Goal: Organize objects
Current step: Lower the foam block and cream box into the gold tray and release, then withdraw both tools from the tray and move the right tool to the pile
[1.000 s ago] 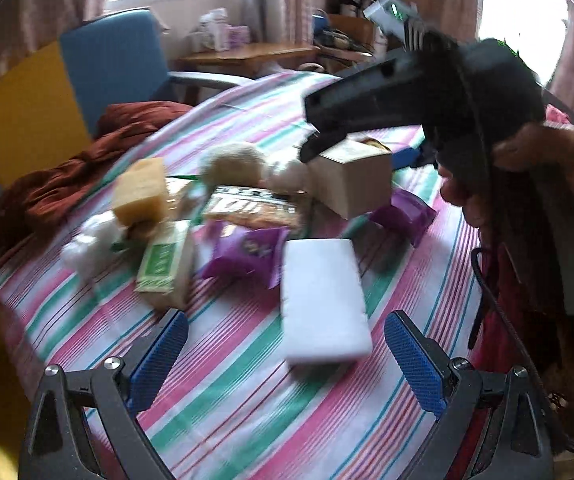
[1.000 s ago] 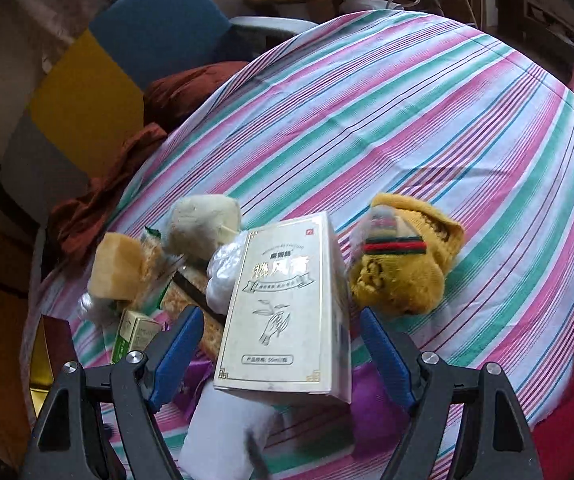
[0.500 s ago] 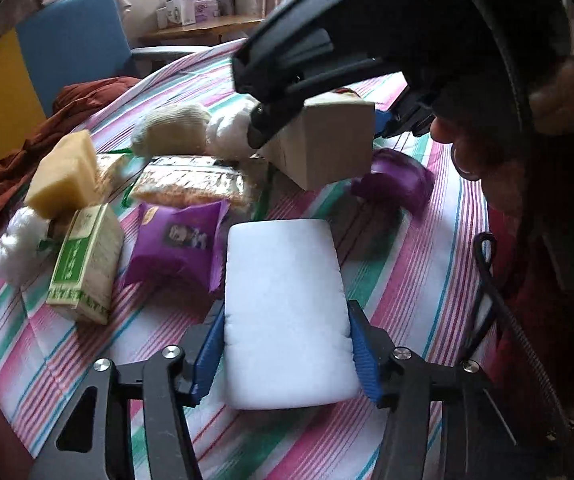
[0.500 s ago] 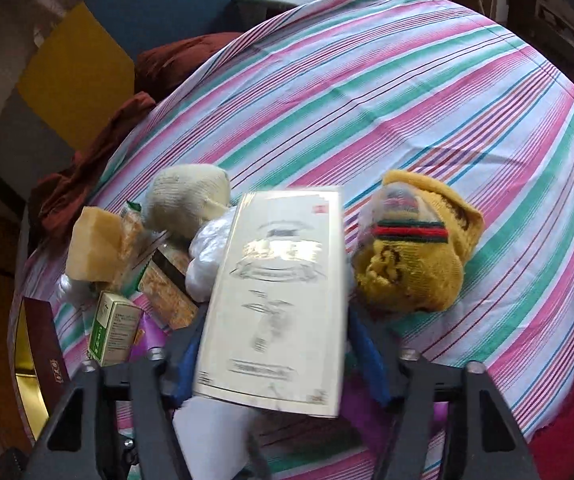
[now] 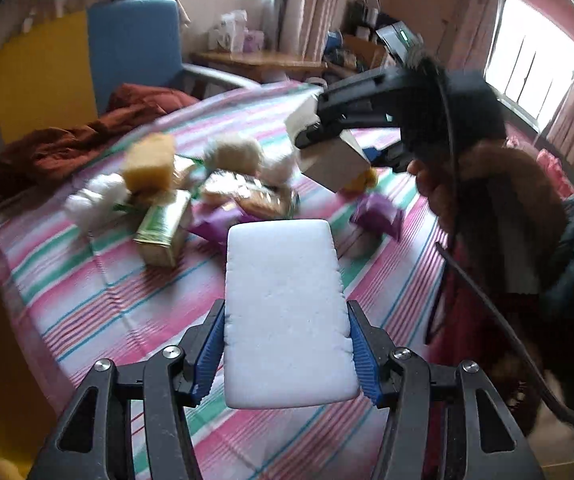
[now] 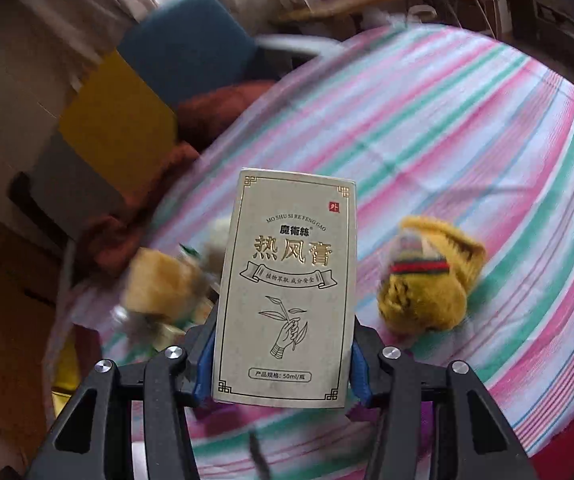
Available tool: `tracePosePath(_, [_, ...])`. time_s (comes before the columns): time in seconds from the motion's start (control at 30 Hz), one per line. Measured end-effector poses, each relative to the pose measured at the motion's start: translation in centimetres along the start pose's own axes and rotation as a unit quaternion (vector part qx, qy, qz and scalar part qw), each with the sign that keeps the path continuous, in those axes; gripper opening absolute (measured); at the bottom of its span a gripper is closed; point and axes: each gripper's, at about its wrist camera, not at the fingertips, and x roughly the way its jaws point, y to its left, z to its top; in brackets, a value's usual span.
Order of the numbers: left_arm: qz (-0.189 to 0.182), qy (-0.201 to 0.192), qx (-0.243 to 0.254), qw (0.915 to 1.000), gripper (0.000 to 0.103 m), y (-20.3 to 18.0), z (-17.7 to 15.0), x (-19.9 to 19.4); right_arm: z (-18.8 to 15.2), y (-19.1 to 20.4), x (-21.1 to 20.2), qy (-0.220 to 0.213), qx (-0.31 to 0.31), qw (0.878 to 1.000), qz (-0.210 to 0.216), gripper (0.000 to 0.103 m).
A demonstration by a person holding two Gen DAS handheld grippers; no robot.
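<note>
My left gripper (image 5: pixel 285 344) is shut on a white foam sponge (image 5: pixel 285 308) and holds it above the striped tablecloth (image 5: pixel 99 292). My right gripper (image 6: pixel 283 364) is shut on a cream box with gold Chinese print (image 6: pixel 287 280), lifted off the table; it also shows in the left wrist view (image 5: pixel 333 160), held in the air beyond the sponge. A pile of small items lies on the table: a yellow sponge (image 5: pixel 149 160), a green box (image 5: pixel 163 228), purple packets (image 5: pixel 379 214), a snack pack (image 5: pixel 247 194) and a cream knitted ball (image 5: pixel 233 154).
A yellow knitted item with a red and green band (image 6: pixel 427 284) lies right of the box. A red cloth (image 5: pixel 87 140) drapes over the table's far left edge before a blue and yellow chair (image 5: pixel 135 44). A wooden side table (image 5: pixel 259 62) stands behind.
My left gripper closed on the white sponge and lifted it. My right gripper closed on the cream box and raised it off the table.
</note>
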Motion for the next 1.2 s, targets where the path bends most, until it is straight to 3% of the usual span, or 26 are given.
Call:
tracePosePath(0.2, [0.038, -0.046, -0.043, 0.9973, 0.058, 3.2, -0.7, -5.3, -1.4, 3.9, -0.8, 0.009, -0.050, 0.998, 0.036, 0.052])
tracePosePath(0.37, [0.099, -0.077, -0.115, 0.9854, 0.059, 7.7, -3.7, -10.9, -4.0, 10.0, -1.4, 0.041, -0.116, 0.989, 0.087, 0.052])
tracePosePath(0.53, [0.177, -0.102, -0.195, 0.9593, 0.059, 13.4, -6.7, -15.3, -8.1, 18.4, 0.3, 0.102, -0.185, 0.966, 0.149, 0.052])
tracePosePath(0.7, [0.246, -0.107, -0.254, 0.9292, 0.059, 18.4, -9.8, -18.5, -12.4, 26.9, 3.3, 0.148, -0.233, 0.945, 0.174, 0.053])
tracePosePath(0.83, [0.284, -0.103, -0.285, 0.9097, 0.070, 20.7, -12.2, -19.6, -15.3, 31.5, 4.6, 0.166, -0.255, 0.932, 0.196, 0.059])
tracePosePath(0.97, [0.316, -0.113, -0.301, 0.8924, 0.086, 21.0, -14.0, -20.9, -17.7, 33.6, 4.5, 0.176, -0.280, 0.922, 0.202, 0.060])
tracePosePath(1.2, [0.342, -0.117, -0.325, 0.8740, 0.087, 20.7, -16.2, -22.5, -20.2, 32.0, 3.6, 0.174, -0.320, 0.917, 0.163, 0.062])
